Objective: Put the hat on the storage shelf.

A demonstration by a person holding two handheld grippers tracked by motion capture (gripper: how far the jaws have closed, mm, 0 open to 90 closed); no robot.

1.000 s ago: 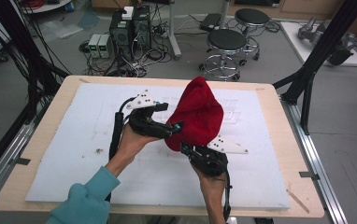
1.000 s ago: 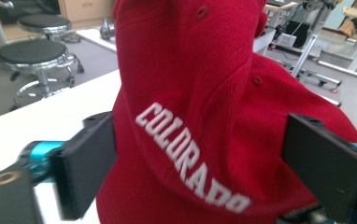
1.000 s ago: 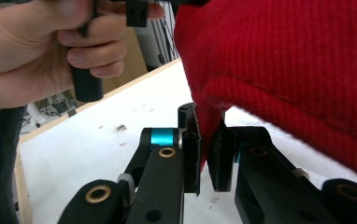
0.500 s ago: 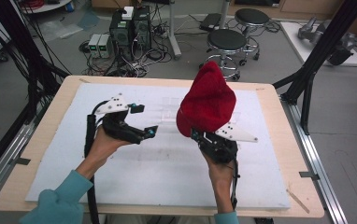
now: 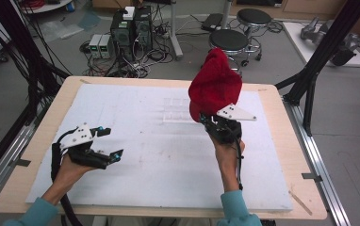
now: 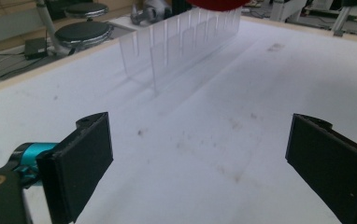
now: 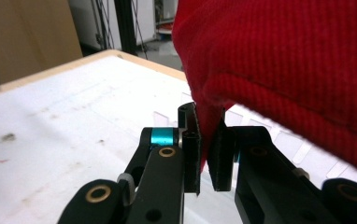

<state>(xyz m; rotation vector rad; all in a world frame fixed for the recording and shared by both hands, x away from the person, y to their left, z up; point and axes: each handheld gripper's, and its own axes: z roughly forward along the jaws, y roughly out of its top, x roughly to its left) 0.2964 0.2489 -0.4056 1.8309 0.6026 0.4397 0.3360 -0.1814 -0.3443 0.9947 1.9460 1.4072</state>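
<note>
Bench [image 5: 41, 141] with white mat [image 5: 135, 155] across nearly the whole top, stained in places, otherwise bare toward the near side

Clear slotted rack [image 5: 175, 110] standing on the mat, far of centre, dividers upright; seen closer in the left gripper view [image 6: 181, 42] as a row of transparent plates, nothing lodged in any visible slot

Red knitted cap [image 5: 215, 87] held up off the bench at right, above and just right of the rack, hanging loose and bunched, not touching mat or rack as far as can be judged

Right tool [image 5: 211, 121] pressed together on the cap's lower edge; right gripper view shows the pads pinching a fold of the red knit [image 7: 284, 70]

Left tool [image 5: 108, 142] low over the mat at near left, well apart from the cap, jaws spread wide, nothing between them

Progress, as a judgement: pick-up done, cap in one tool only and clear of the surface; placing or arranging it, likely at or near the rack, not yet begun; left tool free to take a second hold
</note>
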